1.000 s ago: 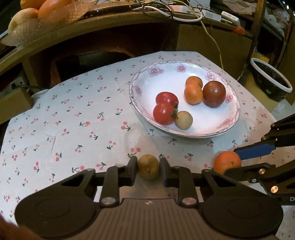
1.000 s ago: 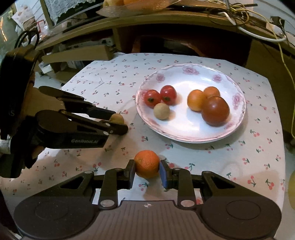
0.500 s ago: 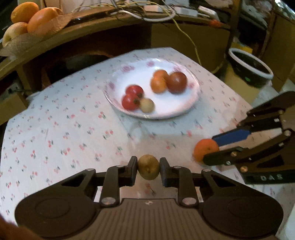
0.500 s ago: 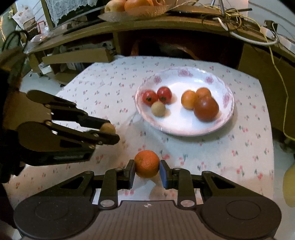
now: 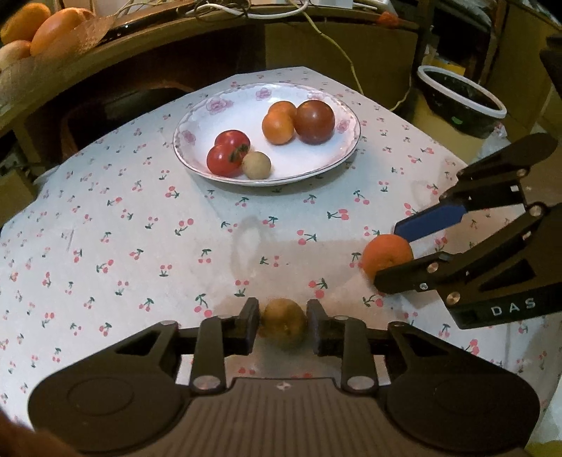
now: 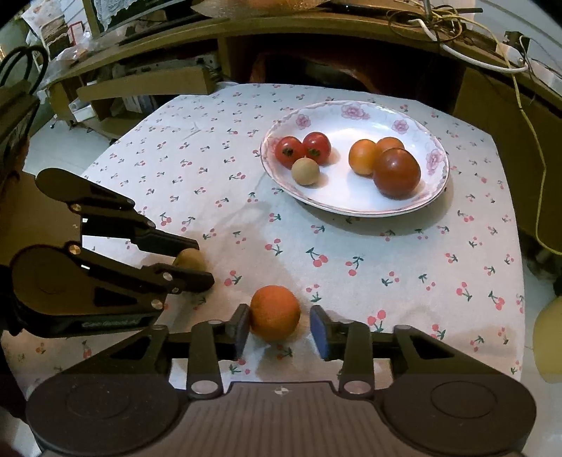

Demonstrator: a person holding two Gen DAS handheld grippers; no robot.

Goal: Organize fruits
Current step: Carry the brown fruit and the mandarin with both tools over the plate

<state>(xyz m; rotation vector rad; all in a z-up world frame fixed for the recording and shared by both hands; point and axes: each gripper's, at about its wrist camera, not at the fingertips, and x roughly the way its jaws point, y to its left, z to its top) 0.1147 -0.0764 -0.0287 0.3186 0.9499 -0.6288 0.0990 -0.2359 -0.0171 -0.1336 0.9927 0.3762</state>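
A white flowered plate (image 5: 196, 165) (image 6: 432, 197) on the cherry-print tablecloth holds two red tomatoes (image 5: 226, 154), two small oranges (image 5: 277, 126), a dark tomato (image 5: 314, 121) and a small beige fruit (image 5: 256, 164). My left gripper (image 5: 282, 328) (image 6: 196, 262) has its jaws slightly parted around a brown kiwi (image 5: 282, 327) (image 6: 188, 260) that rests on the cloth. My right gripper (image 6: 279, 325) (image 5: 397, 251) is open around an orange (image 6: 274, 313) (image 5: 386, 253) lying on the cloth; its blue right pad stands clear of the fruit.
A wooden shelf runs behind the table with a fruit basket (image 5: 31, 31) at the upper left and cables on top. A dark white-rimmed bowl (image 5: 460, 98) sits off the table's far right. The table edge is close on the right.
Both grippers drew back from the plate toward the near side with their fruits. The right gripper's jaws have parted and the orange now sits on the cloth. The left jaws loosened around the kiwi.
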